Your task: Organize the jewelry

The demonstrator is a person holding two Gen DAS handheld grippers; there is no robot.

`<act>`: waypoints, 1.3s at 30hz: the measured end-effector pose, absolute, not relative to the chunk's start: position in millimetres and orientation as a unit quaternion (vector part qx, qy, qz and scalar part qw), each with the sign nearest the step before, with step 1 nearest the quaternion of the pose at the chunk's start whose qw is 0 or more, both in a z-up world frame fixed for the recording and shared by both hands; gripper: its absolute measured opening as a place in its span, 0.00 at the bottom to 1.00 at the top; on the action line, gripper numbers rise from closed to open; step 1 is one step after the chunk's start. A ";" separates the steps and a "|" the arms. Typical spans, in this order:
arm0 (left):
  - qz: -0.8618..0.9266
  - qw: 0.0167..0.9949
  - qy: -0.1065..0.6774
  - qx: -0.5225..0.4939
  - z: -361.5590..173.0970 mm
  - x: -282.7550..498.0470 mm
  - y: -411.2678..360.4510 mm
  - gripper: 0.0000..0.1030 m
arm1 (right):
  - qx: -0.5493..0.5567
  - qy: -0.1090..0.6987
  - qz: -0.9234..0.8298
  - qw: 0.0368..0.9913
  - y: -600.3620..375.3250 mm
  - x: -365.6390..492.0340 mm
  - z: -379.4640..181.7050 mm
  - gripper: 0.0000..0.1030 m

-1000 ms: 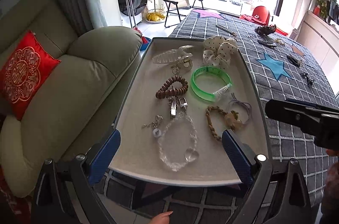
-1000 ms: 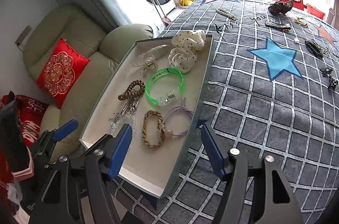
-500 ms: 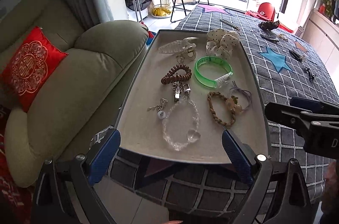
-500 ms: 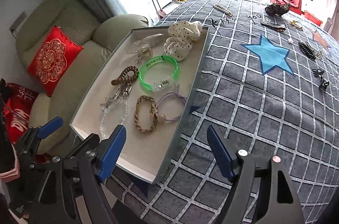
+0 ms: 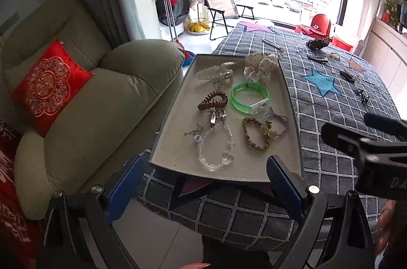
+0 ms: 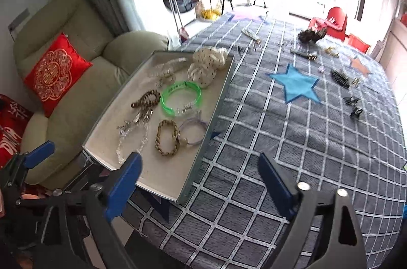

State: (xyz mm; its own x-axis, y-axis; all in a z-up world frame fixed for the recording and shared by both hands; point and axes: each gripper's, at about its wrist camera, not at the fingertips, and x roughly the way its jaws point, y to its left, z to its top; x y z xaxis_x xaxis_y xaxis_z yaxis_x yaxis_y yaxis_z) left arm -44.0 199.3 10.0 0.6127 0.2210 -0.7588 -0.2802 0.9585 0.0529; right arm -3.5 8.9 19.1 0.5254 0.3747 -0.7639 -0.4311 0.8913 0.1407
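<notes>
We find a shallow grey rectangular tray point(image 5: 175, 101) on the grey checked tablecloth point(image 5: 330, 116), at the table's left edge, beside the beige sofa point(image 5: 106, 101). A red embroidered cushion point(image 5: 48, 85) rests on the sofa. In the tray, the clear plastic hair claw point(image 5: 213, 70) lies at the far left and the white dotted scrunchie point(image 5: 259, 65) at the far right. Nearer, the brown coil hair tie point(image 5: 212, 101) lies left of the green plastic bangle point(image 5: 249, 98). Nearest, the clear bead bracelet point(image 5: 216, 146) lies left of the braided tan bracelet point(image 5: 254, 134), which touches the purple elastic hair tie point(image 5: 278, 121). Right of the tray, well apart, a black hair comb point(image 6: 339, 78) and 2 small black clips point(image 6: 353, 106) lie beyond the blue fabric star point(image 6: 295, 83).
</notes>
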 end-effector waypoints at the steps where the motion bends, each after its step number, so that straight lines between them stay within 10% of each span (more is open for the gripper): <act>1: 0.142 0.898 0.416 -0.036 12.1 -46.3 199.4 0.95 | -0.034 0.421 0.229 0.877 7.7 -6.6 22.7 1.00; 39: 0.191 0.893 0.402 -0.069 31.3 -69.7 205.3 0.95 | -0.056 0.381 0.220 0.896 13.0 -32.2 53.1 1.00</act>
State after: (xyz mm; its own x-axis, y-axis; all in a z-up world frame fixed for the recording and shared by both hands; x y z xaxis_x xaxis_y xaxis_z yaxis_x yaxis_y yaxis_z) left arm -69.7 205.3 31.3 0.6041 0.2856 -0.7439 -0.3968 0.9174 0.0300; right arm -32.2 13.0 53.1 0.6126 0.3515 -0.7080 -0.4374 0.8968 0.0668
